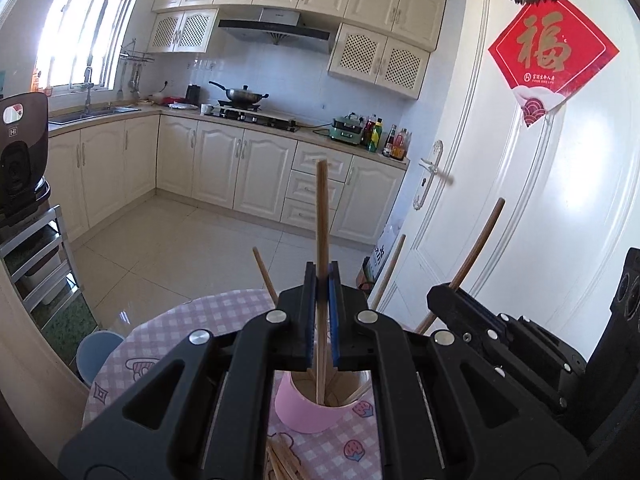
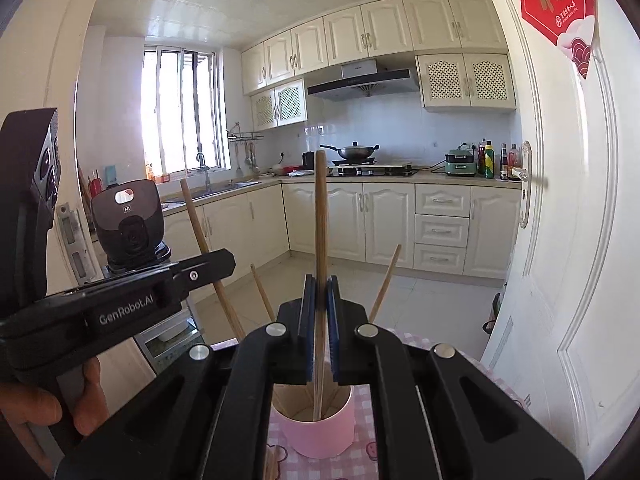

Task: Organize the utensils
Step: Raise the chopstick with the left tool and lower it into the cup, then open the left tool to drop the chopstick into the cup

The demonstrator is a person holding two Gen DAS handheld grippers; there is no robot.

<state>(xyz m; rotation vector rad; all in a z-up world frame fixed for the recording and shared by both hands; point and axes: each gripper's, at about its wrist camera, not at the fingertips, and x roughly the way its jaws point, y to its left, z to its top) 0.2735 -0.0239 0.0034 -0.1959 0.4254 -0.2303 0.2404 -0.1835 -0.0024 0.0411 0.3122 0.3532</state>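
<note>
left gripper [image 1: 322, 280] has its blue-padded jaws clamped on one upright wooden chopstick [image 1: 321, 216], whose lower end reaches down into the pink cup [image 1: 308, 412] directly below the jaws, on the pink checked tablecloth [image 1: 132, 352]. left of that grip a second stick [image 1: 265, 276] leans out of the cup, and loose chopsticks [image 1: 284, 460] lie on the cloth just nearer than the cup, under the gripper body. right of the left gripper, another stick [image 1: 387, 272] leans from the cup, and beyond it the right gripper [image 1: 452, 292] is seen from the side with a darker stick [image 1: 478, 242] rising from it. from its own camera, right gripper [image 2: 320, 286] is closed on an upright chopstick [image 2: 320, 216] that also runs down into the same pink cup [image 2: 320, 428] beneath it, with leaning sticks to either side. white door [image 1: 560, 160] stands to the right of both.
</note>
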